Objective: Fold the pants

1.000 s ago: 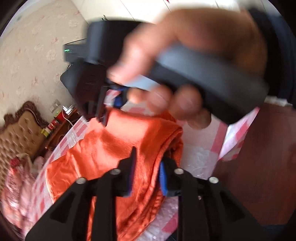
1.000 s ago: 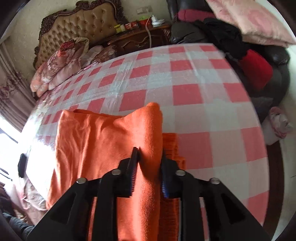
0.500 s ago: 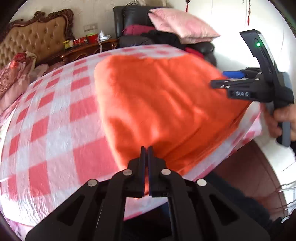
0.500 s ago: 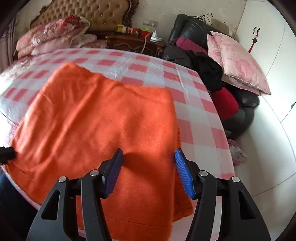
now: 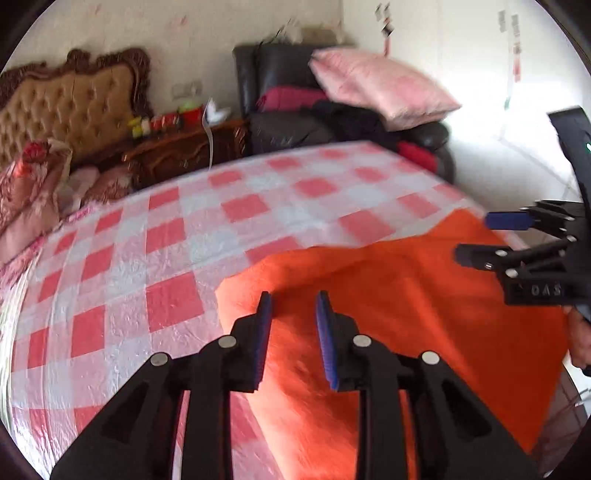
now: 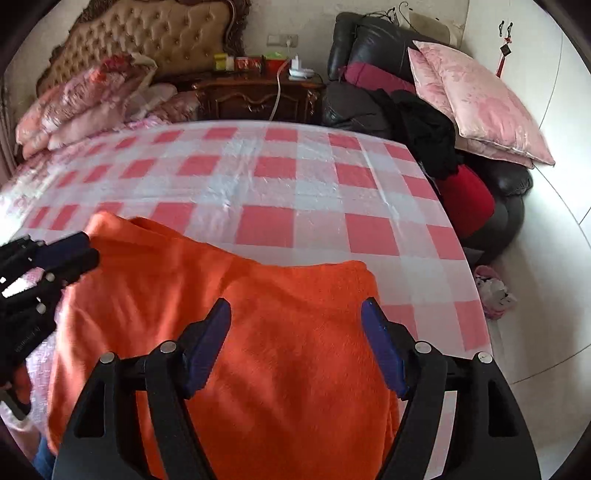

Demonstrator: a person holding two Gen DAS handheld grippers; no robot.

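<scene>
The orange pants (image 6: 258, 332) lie folded flat on the near part of the pink-and-white checked bed cover (image 6: 295, 184); they also show in the left wrist view (image 5: 406, 314). My left gripper (image 5: 293, 314) is open with a small gap and empty, over the left edge of the pants. It also shows at the left of the right wrist view (image 6: 70, 251). My right gripper (image 6: 297, 332) is wide open and empty above the middle of the pants. It appears at the right of the left wrist view (image 5: 487, 236).
A tufted headboard (image 6: 147, 33) and pink quilts (image 6: 81, 107) lie at the far left. A dark wooden nightstand (image 6: 258, 96) stands behind the bed. A black armchair with clothes and a pink pillow (image 6: 476, 99) stands at the right. The bed's right edge drops to white floor.
Both grippers let go of the pants: the right opened first, the left opened in the last half second. The pants dropped from being held up and now lie flat on the bed.
</scene>
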